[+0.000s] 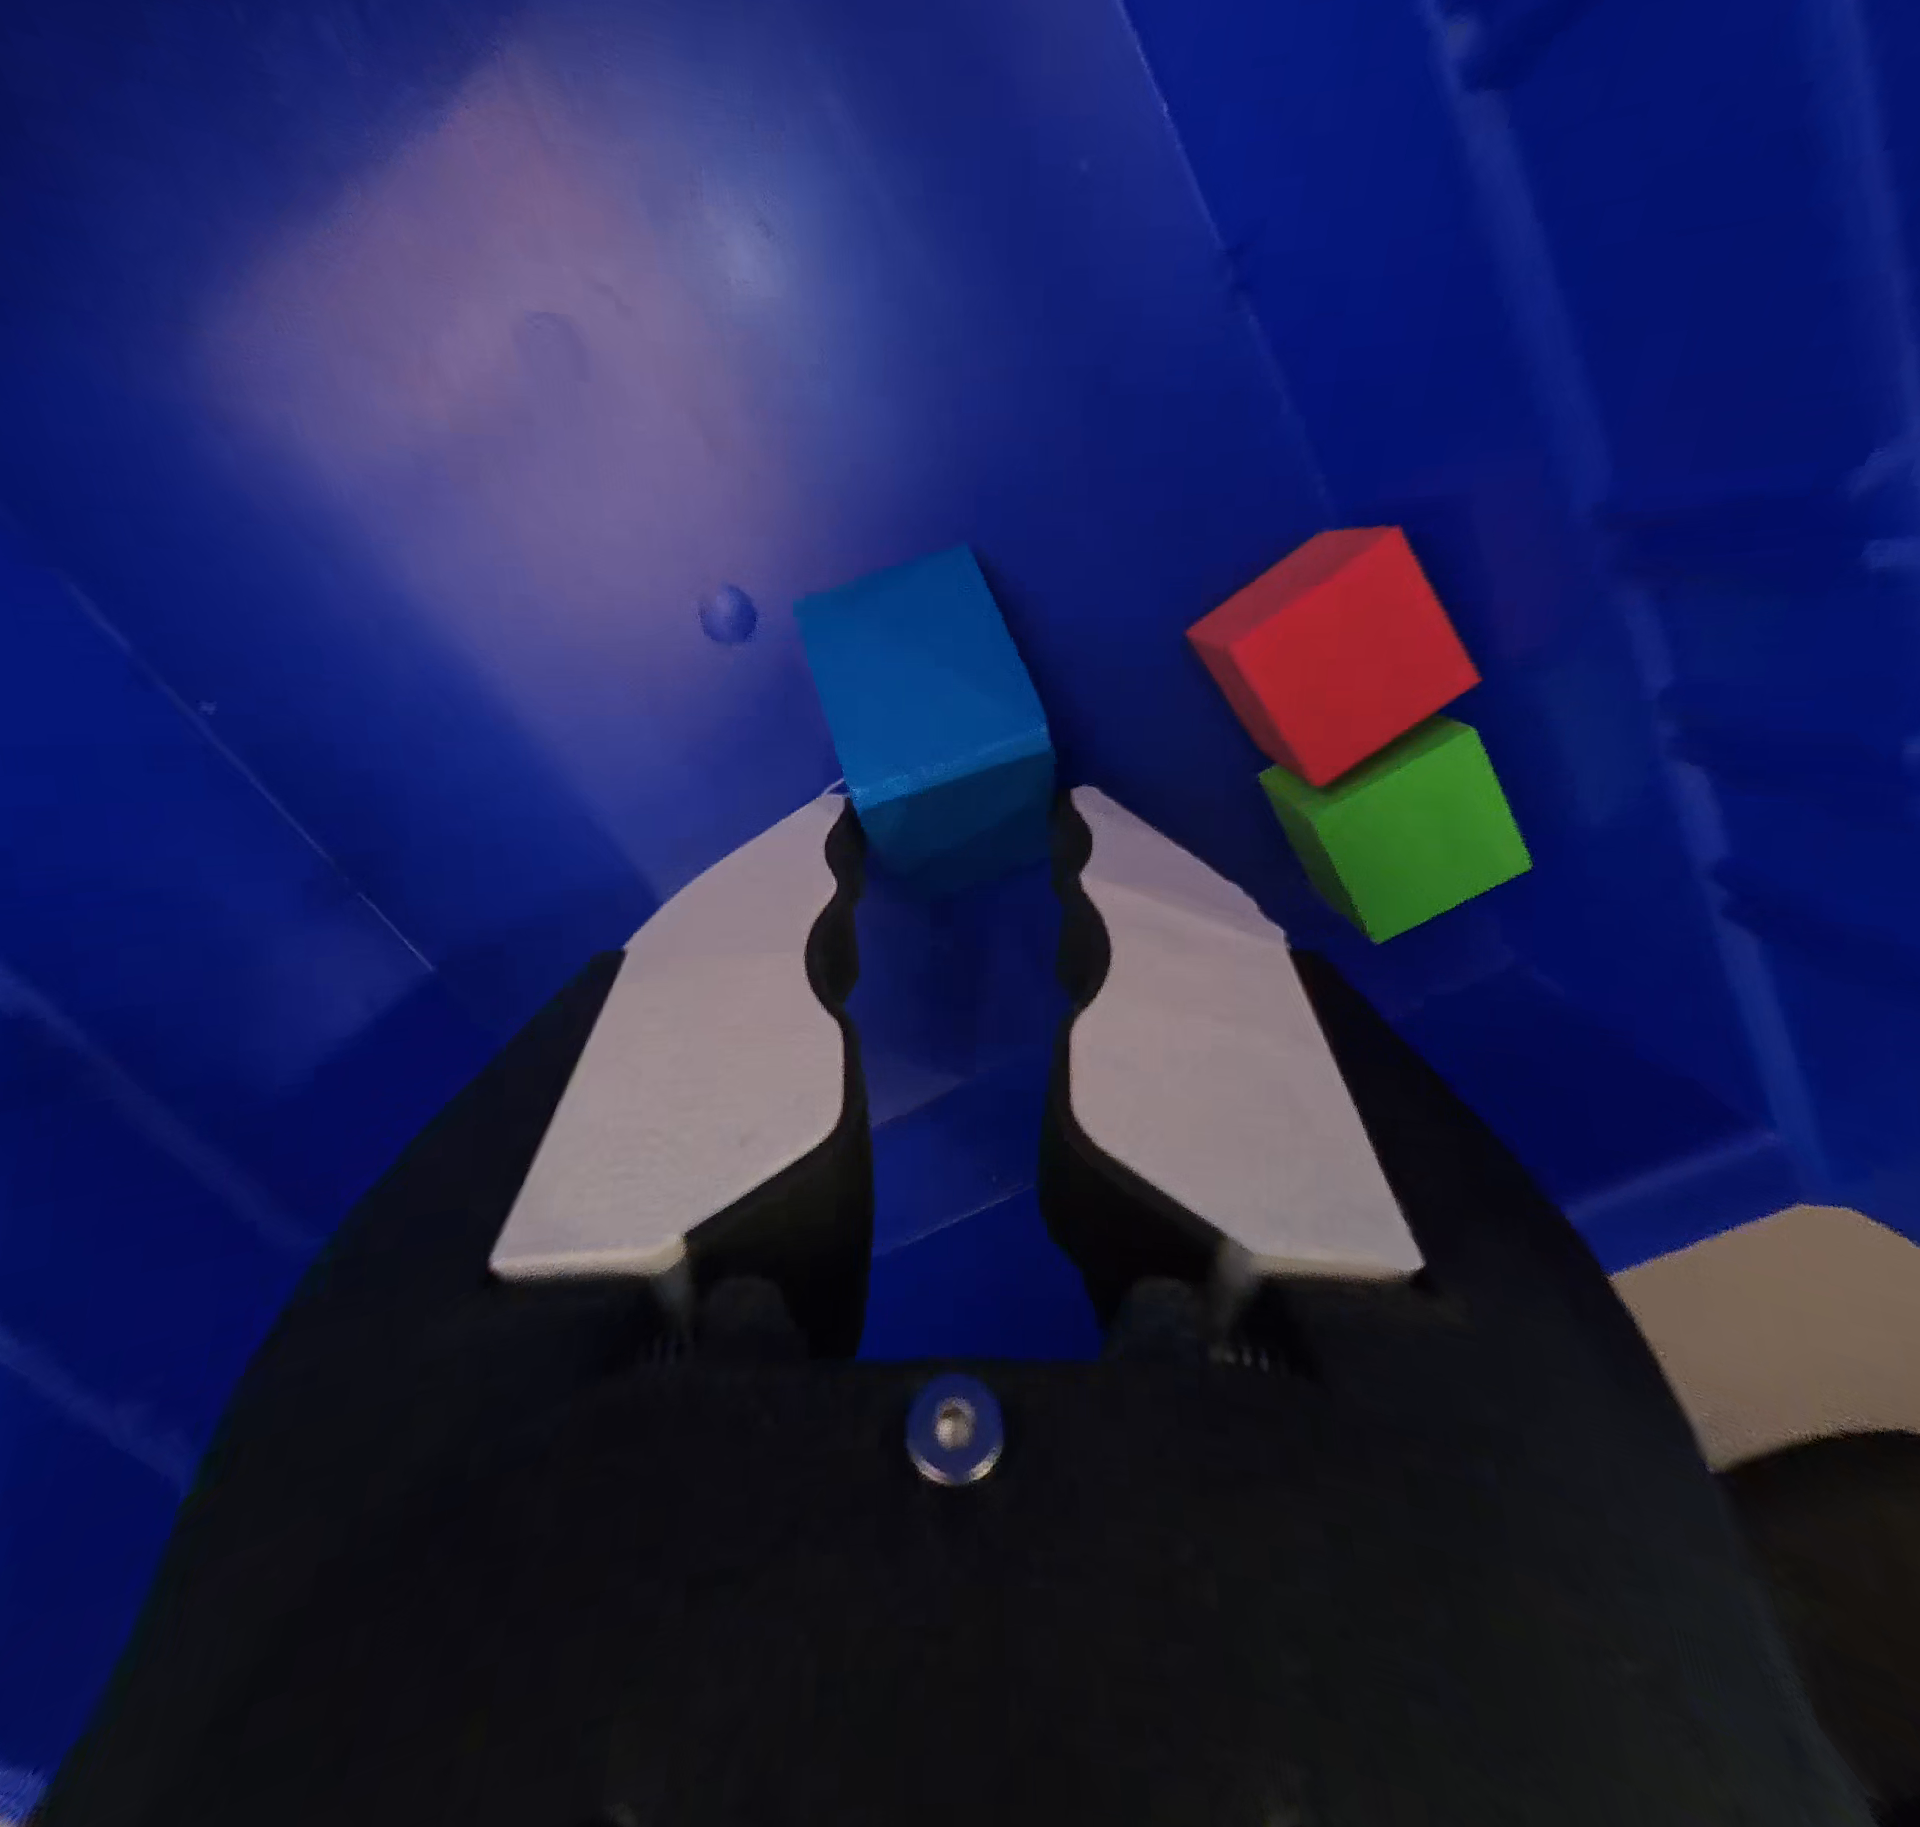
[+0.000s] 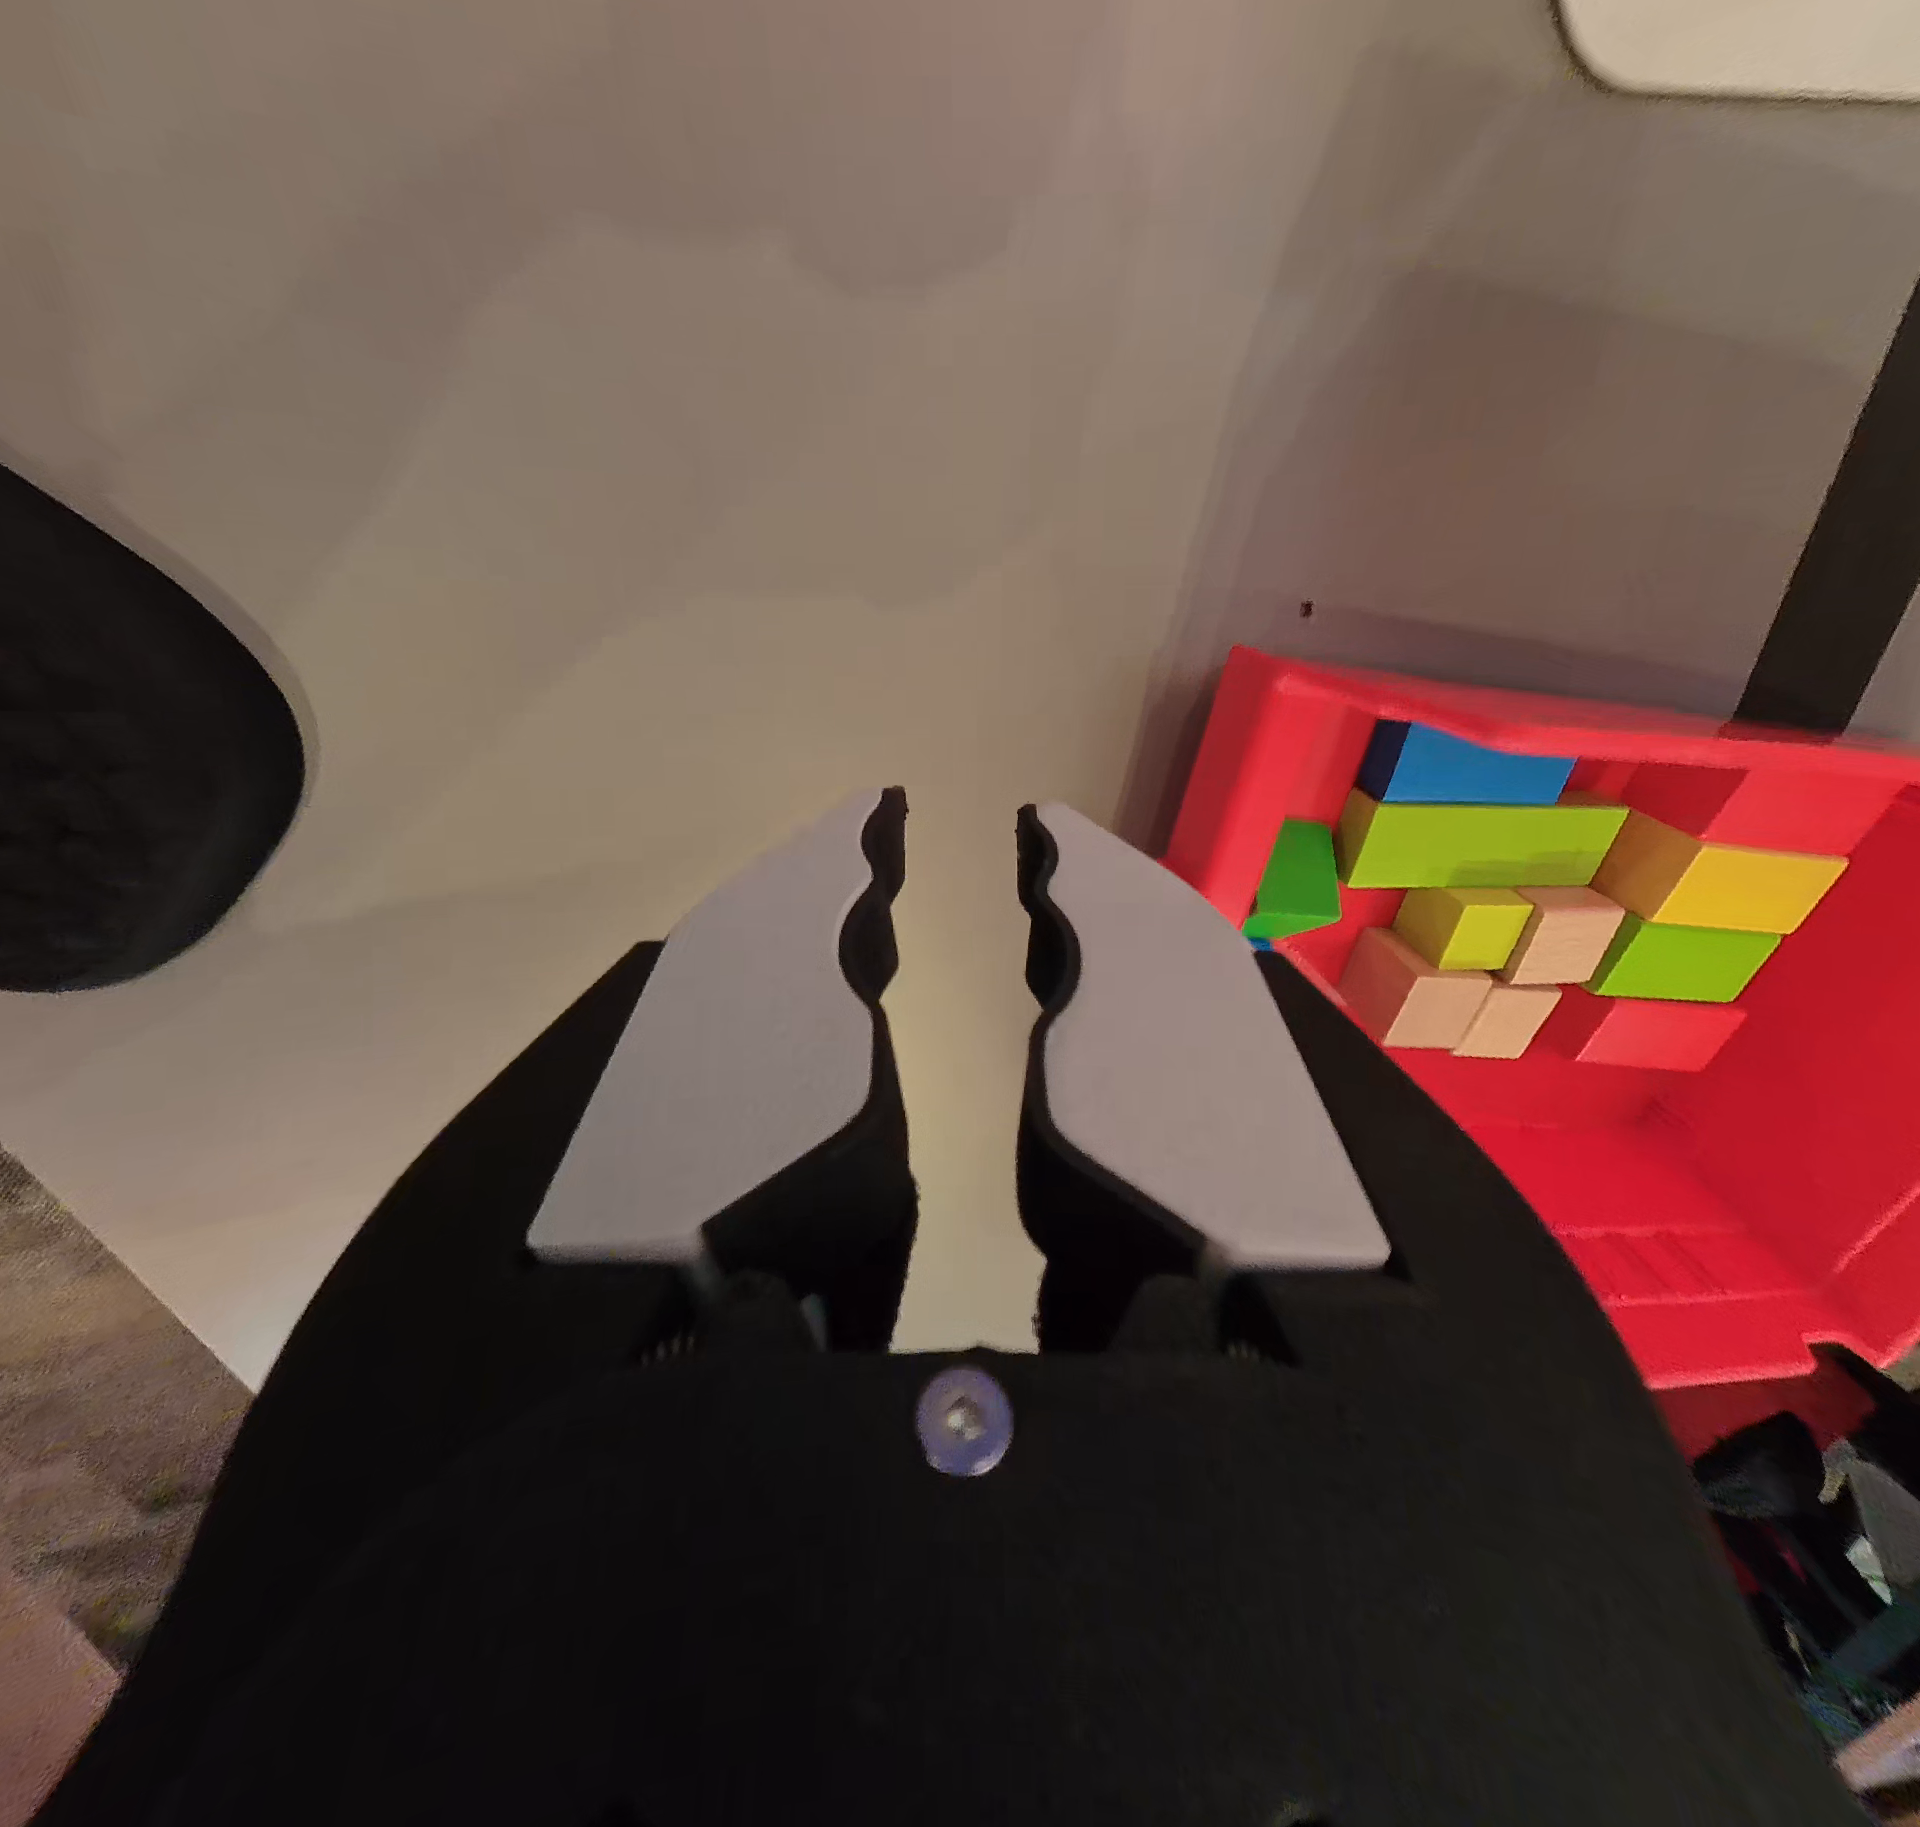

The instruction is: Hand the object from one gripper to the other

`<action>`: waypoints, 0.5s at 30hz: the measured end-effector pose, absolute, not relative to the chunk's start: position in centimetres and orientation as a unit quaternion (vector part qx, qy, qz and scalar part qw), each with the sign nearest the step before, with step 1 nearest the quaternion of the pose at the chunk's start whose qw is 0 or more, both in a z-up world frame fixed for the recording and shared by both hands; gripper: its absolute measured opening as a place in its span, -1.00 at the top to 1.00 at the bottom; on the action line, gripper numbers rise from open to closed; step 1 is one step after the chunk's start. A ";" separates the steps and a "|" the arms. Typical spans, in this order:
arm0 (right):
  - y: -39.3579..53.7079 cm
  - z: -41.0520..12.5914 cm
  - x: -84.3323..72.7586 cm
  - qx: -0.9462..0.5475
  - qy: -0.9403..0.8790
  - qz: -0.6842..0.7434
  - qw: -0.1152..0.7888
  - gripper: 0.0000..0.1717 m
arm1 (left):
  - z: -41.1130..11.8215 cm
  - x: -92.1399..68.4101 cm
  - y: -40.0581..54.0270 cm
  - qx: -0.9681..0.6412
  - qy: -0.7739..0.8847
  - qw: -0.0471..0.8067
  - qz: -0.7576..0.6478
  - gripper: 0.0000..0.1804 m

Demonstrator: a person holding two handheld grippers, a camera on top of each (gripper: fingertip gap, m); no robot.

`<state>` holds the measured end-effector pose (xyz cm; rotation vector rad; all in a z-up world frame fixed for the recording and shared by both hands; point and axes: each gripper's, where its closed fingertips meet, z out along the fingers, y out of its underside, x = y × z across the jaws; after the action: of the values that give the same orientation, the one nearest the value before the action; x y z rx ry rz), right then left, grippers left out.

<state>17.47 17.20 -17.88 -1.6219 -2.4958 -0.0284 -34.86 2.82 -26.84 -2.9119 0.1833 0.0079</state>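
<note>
Left wrist view looks into a glossy blue plastic bin (image 1: 520,375), whose ribbed wall rises at right. Near the tool, a matte green cube (image 1: 1397,832) lies on the bin floor with a red cube (image 1: 1340,650) touching its far edge; both sit to the right, clear of the fingers. The left gripper (image 1: 951,811) is partly spread around the near end of a blue cube (image 1: 925,707), both grey-backed pads against its sides, pinching it. In the right wrist view, the right gripper (image 2: 961,816) hangs over a pale tabletop (image 2: 727,427), its fingers slightly parted on bare air. Farther right, a red plastic tray (image 2: 1299,738) holds mixed wooden blocks (image 2: 1486,842) in green, yellow, blue and natural wood.
</note>
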 end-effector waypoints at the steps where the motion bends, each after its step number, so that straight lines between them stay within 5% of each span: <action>1: 16.9 -17.5 16.9 -0.540 -0.837 0.000 0.092 0.78 | -26.7 -35.0 2.9 -0.989 0.078 0.121 0.014 0.61; 7: 12.8 -13.6 8.6 -0.497 -0.835 0.128 0.197 0.68 | -23.5 -34.6 2.8 -0.975 0.135 0.174 0.037 0.61; 15: 4.4 -5.5 -7.0 -0.343 -0.812 0.312 0.354 0.58 | -11.4 -24.3 1.3 -0.921 0.297 0.248 -0.040 0.62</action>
<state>-7.01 4.37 -5.46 -0.8868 -2.0996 0.8075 -24.30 1.34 -11.42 -2.5109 0.8107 -0.1084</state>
